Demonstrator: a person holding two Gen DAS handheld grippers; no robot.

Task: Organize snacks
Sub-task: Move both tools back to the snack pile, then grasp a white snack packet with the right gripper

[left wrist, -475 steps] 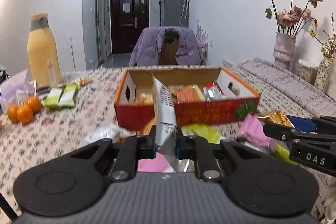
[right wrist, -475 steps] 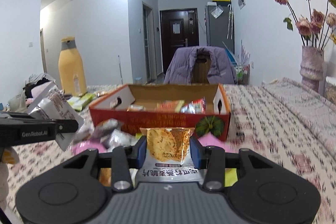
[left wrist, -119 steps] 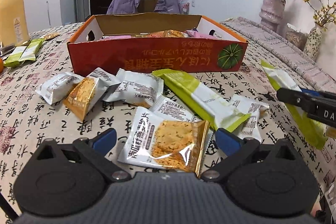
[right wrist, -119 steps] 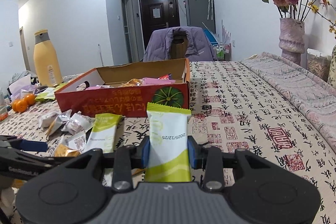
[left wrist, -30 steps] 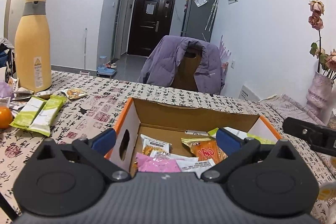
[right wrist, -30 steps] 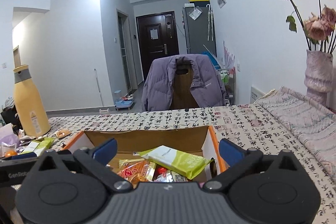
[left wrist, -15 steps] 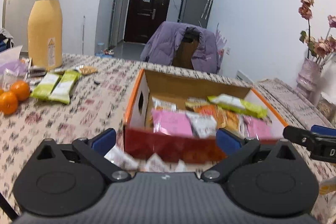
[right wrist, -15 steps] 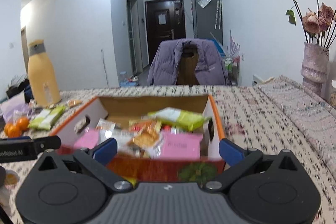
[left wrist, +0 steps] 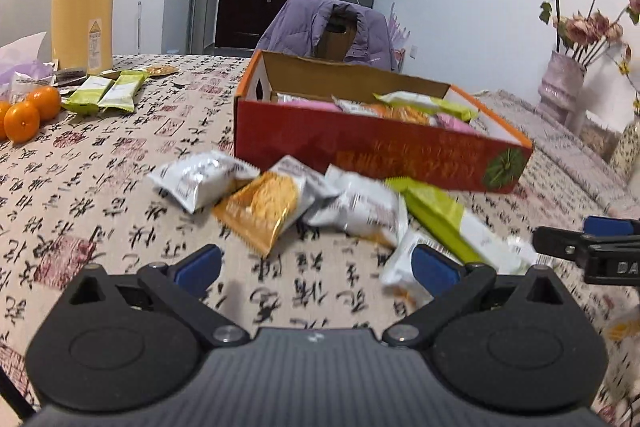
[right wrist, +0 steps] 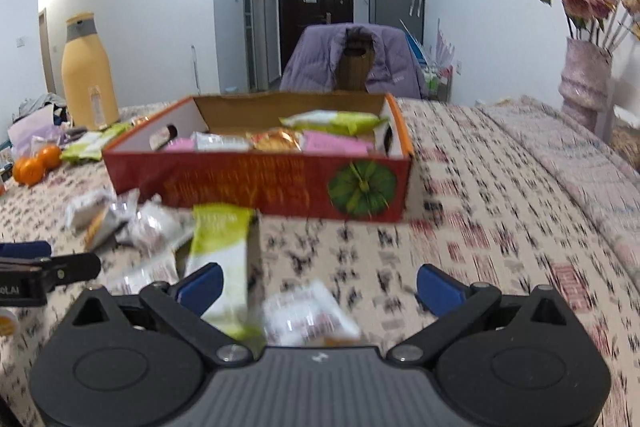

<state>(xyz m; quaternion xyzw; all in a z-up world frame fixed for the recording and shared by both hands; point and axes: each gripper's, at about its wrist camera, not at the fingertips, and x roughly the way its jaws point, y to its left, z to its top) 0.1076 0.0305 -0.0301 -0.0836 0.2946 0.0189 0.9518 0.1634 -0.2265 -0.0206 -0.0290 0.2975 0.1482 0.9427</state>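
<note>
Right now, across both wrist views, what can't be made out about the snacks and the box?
- Print on the loose white packets: motion-blurred in both views.
- Lower layers of snacks in the red box: hidden by its front wall and the top packets.
- Packet nearest the right hand-held gripper: blurred, bottom edge behind the gripper body.
- Orange item at the right of the left view: blurred and partly hidden.
</note>
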